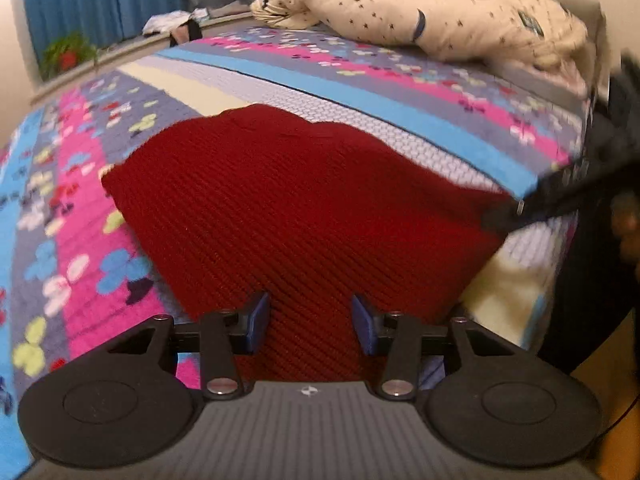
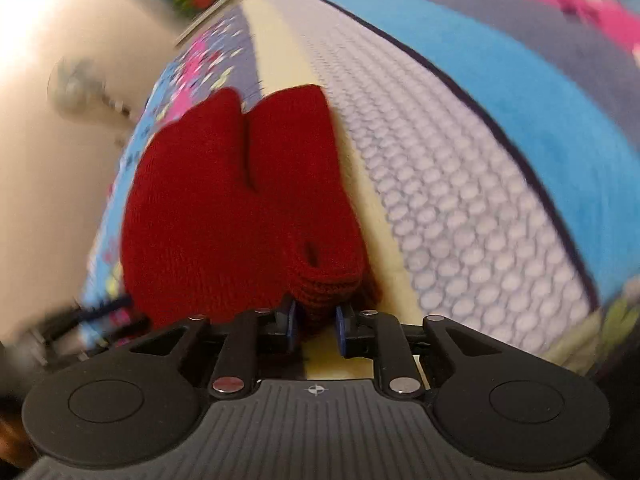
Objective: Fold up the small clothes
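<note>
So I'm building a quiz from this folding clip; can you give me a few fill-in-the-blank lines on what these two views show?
1. The knit garment on the bed is ____ in colour.
2. The right tool is pinching the garment's bunched ____.
3. The left tool hovers over the knit with its jaws ____.
4. At the bed's far end lies a cream ____ with small stars.

Missing words: red; edge; open; pillow

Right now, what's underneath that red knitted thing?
The red knitted garment lies on the patterned bedspread, whose floral, cream and blue stripes show around it. The part beneath is hidden. The right gripper pinches its edge.
</note>
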A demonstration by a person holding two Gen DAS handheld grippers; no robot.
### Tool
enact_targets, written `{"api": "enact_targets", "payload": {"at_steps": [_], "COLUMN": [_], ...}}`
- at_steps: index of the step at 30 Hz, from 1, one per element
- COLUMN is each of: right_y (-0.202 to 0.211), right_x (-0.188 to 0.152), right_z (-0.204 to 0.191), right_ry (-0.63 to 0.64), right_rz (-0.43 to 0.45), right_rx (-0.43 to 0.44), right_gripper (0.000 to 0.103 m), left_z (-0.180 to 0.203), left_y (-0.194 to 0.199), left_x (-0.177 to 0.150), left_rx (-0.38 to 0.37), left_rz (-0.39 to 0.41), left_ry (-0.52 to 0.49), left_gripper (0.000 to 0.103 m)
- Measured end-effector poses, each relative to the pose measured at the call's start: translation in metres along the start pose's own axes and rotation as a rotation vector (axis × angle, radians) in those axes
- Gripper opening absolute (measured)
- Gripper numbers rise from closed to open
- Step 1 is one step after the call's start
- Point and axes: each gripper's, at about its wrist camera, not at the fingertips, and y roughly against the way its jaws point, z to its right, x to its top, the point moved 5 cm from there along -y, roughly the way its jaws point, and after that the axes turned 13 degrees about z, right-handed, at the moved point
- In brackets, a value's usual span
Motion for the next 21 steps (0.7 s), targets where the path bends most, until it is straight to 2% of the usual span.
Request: {"api": "enact_targets", "payload": {"at_steps": [2,4,6,8,10,12,15,21], "right_y": [0.007,0.015,0.030,0.042,0.042,0.033,0.006,-0.061], "right_x": [0.005,0.013,0.026,0.040,0.051,0.060,0.072,0.091], "right_z": [-0.006,-0.008,-0.016,-0.026,-0.033,-0.042,-0.058,-0.078], "right_ry": [0.046,0.087,0.195,0.291,0.302,0.289,0.286,0.296], "right_rz": [0.054,0.123,0.245,0.356,0.404,0.372,0.277,0.161], "right_rx": [-0.008,-0.028,-0.083,-0.111,-0.078,-0.023,0.076,0.082], "right_gripper": [0.035,0.041,0.042,0.043,0.045,0.048,0.052,0.056], "left_z": [-0.006,-0.015,-0.021,-0.020,-0.016,-0.012,-0.017,-0.016], "left_y": [0.004,0.011,0.014,0.009,0.000,-0.003,-0.005,-0.004], "left_x": [0.003,0.011,0.015,0.013,0.006,0.006,0.007,0.006], "left_rx": [-0.004,0.004,0.004,0.011,0.033,0.035,0.036,0.048], "left_rz": [0.022,0.072,0.100,0.061,0.015,0.014,0.010,0.012], "left_ry": [0.037,0.081,0.111,0.113,0.057,0.023,0.053,0.040], "left_gripper": [0.051,0.051,0.051,0.051,0.051,0.052,0.052,0.052]}}
